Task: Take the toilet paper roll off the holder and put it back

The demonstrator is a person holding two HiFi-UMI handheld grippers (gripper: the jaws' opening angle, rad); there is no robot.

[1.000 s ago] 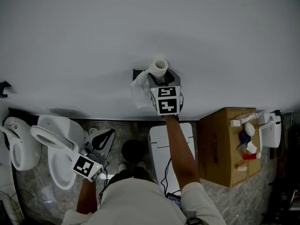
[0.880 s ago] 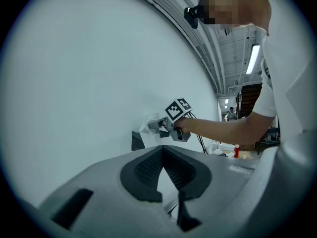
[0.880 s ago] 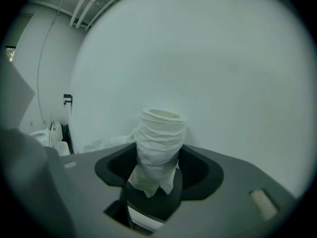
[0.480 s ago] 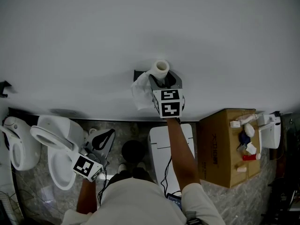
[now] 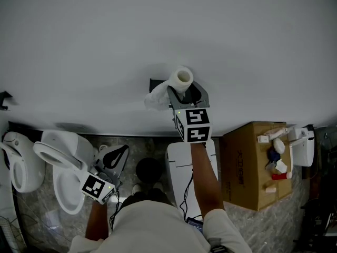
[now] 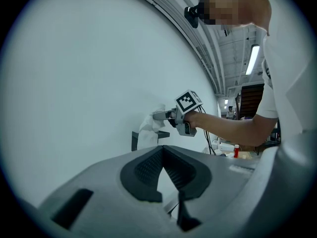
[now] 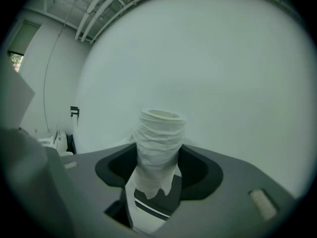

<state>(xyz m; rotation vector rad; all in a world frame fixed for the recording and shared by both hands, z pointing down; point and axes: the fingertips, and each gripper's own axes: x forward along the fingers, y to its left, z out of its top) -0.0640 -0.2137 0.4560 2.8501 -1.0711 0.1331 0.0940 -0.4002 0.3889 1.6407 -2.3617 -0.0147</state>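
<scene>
my right gripper [image 5: 185,92] clamped wide on the toilet paper roll [image 5: 182,78], roll upright at centre frame, loose tail draped by the dark holder [image 5: 153,83], left gripper [image 5: 116,155] lower left, jaws parted, empty

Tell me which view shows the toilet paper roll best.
Right gripper view: the toilet paper roll stands upright, centred, between the right tongs, open core end and torn tail clear. Head view shows it small from above, near the wall. Left gripper view shows only a distant white lump.
</scene>
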